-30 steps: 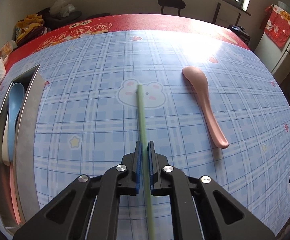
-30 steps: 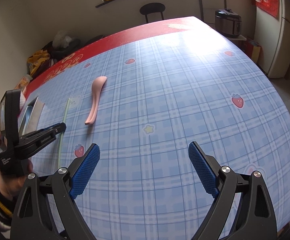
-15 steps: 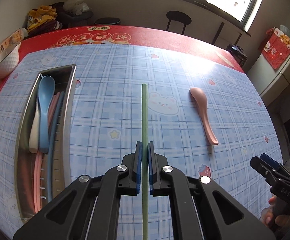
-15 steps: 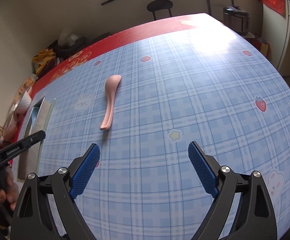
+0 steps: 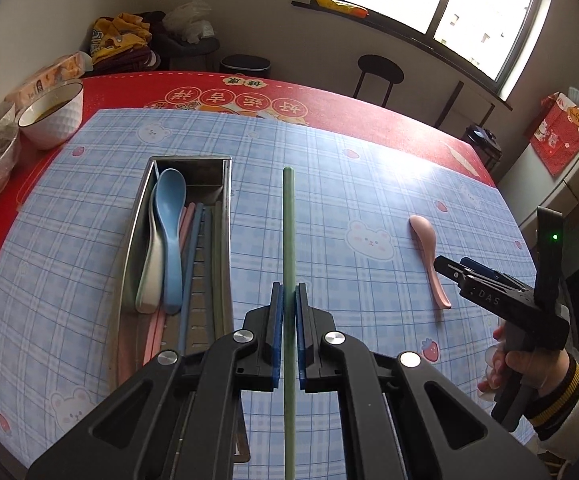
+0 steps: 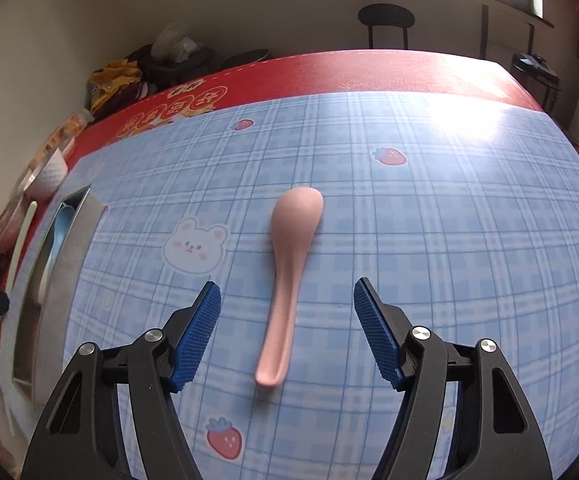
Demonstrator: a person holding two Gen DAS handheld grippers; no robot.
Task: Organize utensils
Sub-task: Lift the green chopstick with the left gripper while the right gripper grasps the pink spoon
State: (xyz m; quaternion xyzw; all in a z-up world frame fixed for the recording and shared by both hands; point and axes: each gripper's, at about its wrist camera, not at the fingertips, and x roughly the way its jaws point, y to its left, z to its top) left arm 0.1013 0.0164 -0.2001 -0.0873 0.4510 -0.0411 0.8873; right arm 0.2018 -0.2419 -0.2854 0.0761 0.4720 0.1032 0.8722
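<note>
Right gripper nearest the pink spoon, jaws spread and just been closing, handle end lying between the ribbed blue pads but untouched. Long axis running straight away from the jaws, bowl at the far end, flat on the glossy blue plaid tablecloth. Smooth, matte, gently curved. Left gripper clamped on a slim green chopstick, beside the steel tray of spoons and chopsticks.

Open cloth surrounds the pink spoon; only the metal tray blocks the left side.
</note>
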